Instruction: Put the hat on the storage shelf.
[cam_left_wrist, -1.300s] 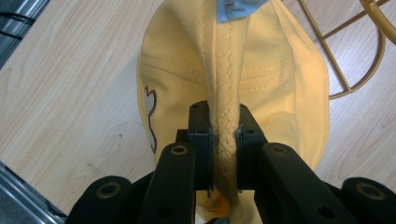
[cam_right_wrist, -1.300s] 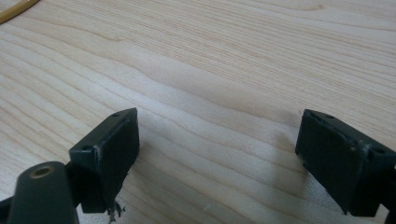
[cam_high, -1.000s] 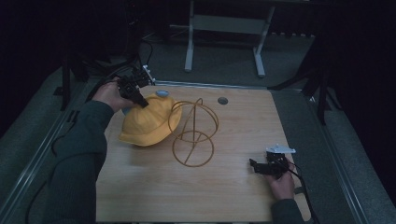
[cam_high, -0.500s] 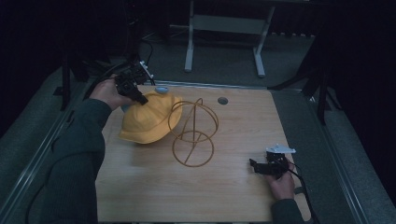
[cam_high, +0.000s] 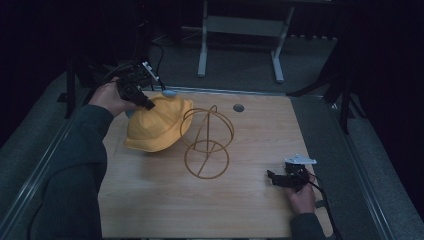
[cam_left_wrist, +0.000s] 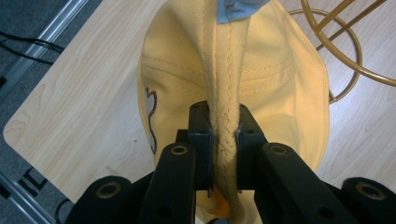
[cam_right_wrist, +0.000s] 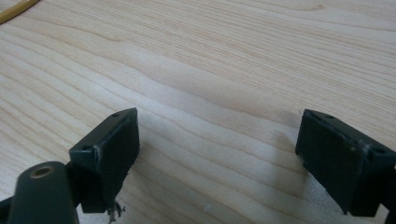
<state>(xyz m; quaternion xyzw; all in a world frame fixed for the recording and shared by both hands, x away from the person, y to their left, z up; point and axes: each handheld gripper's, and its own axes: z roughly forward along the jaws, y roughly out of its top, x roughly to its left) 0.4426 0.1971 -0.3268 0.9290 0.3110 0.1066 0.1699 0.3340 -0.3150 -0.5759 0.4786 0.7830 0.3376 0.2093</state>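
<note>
L gripper (cam_left_wrist: 223, 140) pinching fold of yellow hat (cam_high: 157, 125), hat lifted at table's (cam_high: 250, 210) far-left, touching wire stand (cam_high: 206, 142). R gripper (cam_right_wrist: 219, 158) spread wide, nothing between, low over near-right wood.

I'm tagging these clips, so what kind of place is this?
Probably a lab or recording bench: a bare wooden table in a dark room, a metal stand on grey carpet behind, and a cabled claw holding a yellow hat.
</note>
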